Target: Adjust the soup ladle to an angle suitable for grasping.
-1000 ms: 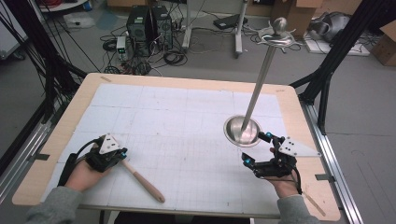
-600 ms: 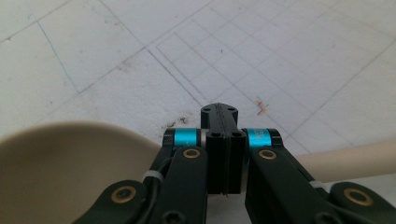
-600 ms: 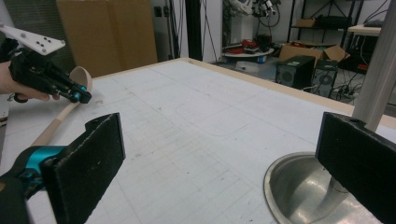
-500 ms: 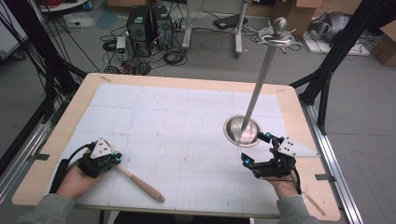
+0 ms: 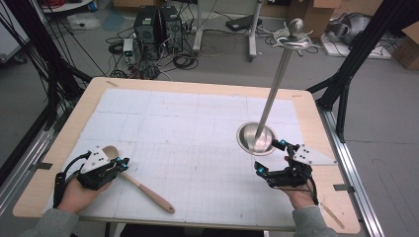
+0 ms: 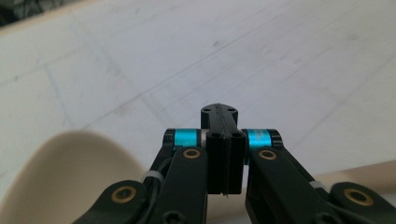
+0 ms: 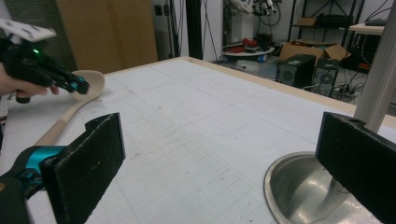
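Observation:
A wooden spoon (image 5: 148,193) lies at the front left of the white mat, bowl (image 5: 110,152) toward the far side. My left gripper (image 5: 122,164) hovers over the spoon's neck, jaws shut with nothing between them. In the left gripper view its gripper (image 6: 218,112) points past the spoon bowl (image 6: 65,177). My right gripper (image 5: 271,157) stands open at the front right, just in front of the metal stand's round base (image 5: 249,136). The right gripper view shows its gripper (image 7: 224,163) wide open, the base (image 7: 299,191) near the right jaw, and the spoon (image 7: 86,86) far off.
The stand's pole (image 5: 274,84) leans up and away to a knob (image 5: 295,24). A thin wooden stick (image 5: 332,216) lies on the table's front right edge. Computers and cables sit on the floor beyond the table.
My left gripper has shifted slightly toward the front edge, so the spoon's bowl now shows beyond it. The spoon and the right gripper have stayed in place.

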Available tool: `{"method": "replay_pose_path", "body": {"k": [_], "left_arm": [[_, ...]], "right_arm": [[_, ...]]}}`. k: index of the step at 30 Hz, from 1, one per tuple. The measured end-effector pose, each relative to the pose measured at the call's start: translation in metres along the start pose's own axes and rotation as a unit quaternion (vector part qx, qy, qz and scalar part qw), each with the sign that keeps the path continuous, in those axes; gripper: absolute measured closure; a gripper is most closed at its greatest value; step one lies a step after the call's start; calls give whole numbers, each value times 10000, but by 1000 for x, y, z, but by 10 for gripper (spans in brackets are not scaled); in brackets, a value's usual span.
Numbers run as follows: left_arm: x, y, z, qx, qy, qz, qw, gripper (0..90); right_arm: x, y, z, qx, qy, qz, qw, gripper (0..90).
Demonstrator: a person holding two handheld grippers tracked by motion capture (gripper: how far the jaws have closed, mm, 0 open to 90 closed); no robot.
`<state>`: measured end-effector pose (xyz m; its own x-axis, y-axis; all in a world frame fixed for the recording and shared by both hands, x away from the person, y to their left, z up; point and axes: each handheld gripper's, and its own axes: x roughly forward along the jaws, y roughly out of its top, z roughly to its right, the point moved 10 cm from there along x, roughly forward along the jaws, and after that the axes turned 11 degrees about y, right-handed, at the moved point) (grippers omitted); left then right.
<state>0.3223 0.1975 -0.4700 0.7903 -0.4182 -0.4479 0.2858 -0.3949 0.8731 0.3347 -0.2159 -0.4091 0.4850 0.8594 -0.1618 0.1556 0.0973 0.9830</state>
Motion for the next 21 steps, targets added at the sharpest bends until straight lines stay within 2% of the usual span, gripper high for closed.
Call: {"method": "replay_pose_path", "body": {"k": [3, 6, 10, 13, 14, 18, 21], "left_arm": [[-14, 5, 30, 231, -359, 113, 9990, 899], [-24, 10, 62, 289, -797, 189, 9962, 899], [-33, 15, 105, 501, -1351, 216, 9893, 898], [-37, 10, 132, 877, -1654, 160, 9822, 898], [-37, 8, 138, 987, -1714, 130, 9802, 898], [-33, -5, 156, 1215, -1956, -133, 9730, 898], [-30, -12, 161, 1311, -2056, -276, 9694, 898]], "right_arm": [[1, -1, 0, 9, 2, -35, 10000, 1], [2, -1, 0, 2, -12, -29, 10000, 1], [4, 0, -2, -17, 32, -39, 10000, 1], [5, 0, -2, -28, 48, -39, 10000, 1], [5, 1, -2, -33, 45, -29, 10000, 1], [5, 1, -1, -18, 61, -19, 10000, 1], [4, 1, -1, -30, 49, 1, 10000, 1]]}}
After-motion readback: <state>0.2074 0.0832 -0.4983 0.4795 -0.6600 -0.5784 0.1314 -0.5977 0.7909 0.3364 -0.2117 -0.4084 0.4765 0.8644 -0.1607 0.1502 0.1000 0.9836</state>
